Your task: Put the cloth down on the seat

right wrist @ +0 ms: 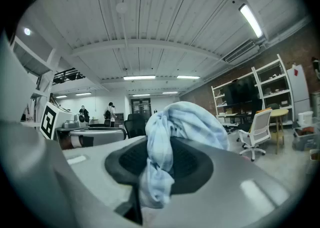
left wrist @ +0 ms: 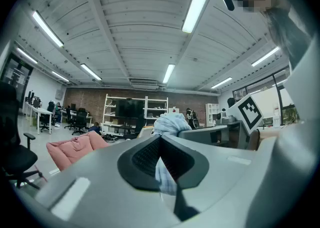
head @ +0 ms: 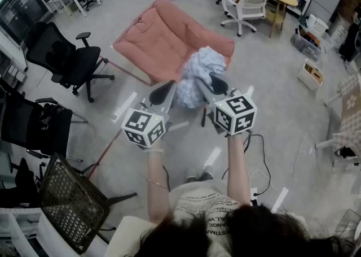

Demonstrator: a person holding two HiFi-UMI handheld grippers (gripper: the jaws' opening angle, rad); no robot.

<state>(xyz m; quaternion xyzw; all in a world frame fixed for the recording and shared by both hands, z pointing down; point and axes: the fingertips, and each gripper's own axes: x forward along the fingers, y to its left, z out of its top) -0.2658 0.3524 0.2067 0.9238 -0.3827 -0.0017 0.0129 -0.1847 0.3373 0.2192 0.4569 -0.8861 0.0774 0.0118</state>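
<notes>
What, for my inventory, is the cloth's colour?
Pale blue cloth; clearest in the right gripper view.

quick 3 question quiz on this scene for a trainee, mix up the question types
1. Fill in: the seat is ____ in colour.
2. True or false: the cloth lies spread flat on the seat.
3. Which grips the cloth? A: left hand-held gripper only. B: right hand-held gripper only. C: both.

Key: 1 pink; 2 false, it is bunched up and held; 3 C.
</notes>
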